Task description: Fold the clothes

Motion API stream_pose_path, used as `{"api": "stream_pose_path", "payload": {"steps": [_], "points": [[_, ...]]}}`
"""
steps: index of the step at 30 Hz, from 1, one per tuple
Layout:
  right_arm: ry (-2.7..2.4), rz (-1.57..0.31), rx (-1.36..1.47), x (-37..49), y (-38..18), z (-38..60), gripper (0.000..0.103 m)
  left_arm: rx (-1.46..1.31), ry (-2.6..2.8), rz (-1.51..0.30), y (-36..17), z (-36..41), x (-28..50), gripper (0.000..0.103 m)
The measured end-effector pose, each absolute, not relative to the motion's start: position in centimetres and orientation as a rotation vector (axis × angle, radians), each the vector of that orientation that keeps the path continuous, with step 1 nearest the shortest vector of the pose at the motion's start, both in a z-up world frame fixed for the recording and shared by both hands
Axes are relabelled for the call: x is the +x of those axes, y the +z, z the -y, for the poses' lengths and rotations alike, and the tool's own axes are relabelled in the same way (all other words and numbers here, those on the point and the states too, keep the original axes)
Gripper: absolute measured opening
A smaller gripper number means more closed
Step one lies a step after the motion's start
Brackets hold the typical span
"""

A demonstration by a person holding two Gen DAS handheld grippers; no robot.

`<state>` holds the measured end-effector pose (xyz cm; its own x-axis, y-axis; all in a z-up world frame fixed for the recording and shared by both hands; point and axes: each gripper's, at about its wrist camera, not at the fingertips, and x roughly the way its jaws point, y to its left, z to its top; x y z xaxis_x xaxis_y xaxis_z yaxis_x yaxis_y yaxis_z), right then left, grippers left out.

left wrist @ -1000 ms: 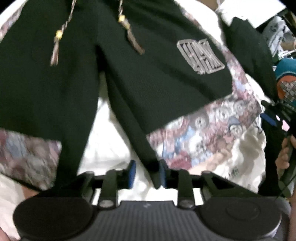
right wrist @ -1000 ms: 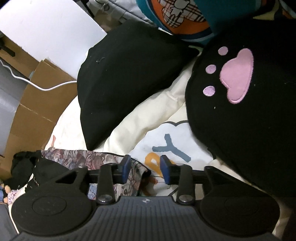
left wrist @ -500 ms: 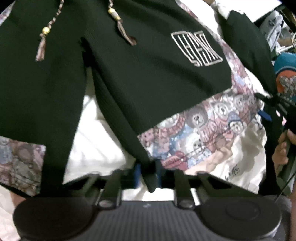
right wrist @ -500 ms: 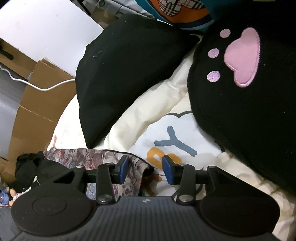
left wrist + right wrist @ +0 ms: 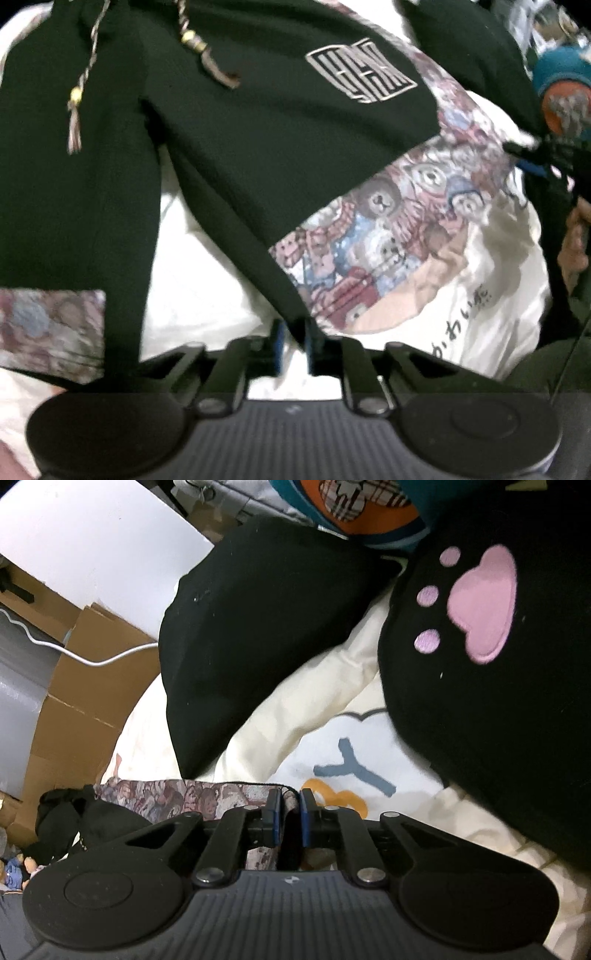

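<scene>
Both tongs are gripping the black shorts (image 5: 258, 147), which are lying spread on a cream bedspread (image 5: 303, 709). The left tongs (image 5: 295, 332) are pinching the black inner hem, easing slightly apart; the right tongs (image 5: 290, 808) are closing on the bear-print corner (image 5: 192, 797). The grasping step looks nearly done; next, I judge, comes lifting both points together and carrying that leg across the other. The knit seems soft, limp, and has braided drawcords (image 5: 85, 77).
</scene>
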<state>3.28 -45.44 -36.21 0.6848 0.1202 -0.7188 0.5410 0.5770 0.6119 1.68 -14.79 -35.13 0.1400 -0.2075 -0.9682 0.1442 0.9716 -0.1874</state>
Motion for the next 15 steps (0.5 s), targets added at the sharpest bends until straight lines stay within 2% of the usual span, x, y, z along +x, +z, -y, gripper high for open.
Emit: {"api": "stream_pose_path", "payload": {"steps": [6,10,15], "points": [[-0.336,-0.792,0.991,2.5,-36.1,46.3,0.017,-0.032,-0.264,-1.359,-32.1,14.5,2.5,0.034],[-0.345,-0.767,0.991,2.3,-35.6,46.3,0.043,-0.03,-0.257,-1.318,-29.2,14.1,3.0,0.044],[-0.333,-0.737,0.97,2.2,-34.7,46.0,0.048,-0.071,-0.222,-1.26,-26.2,12.4,4.6,0.051]]}}
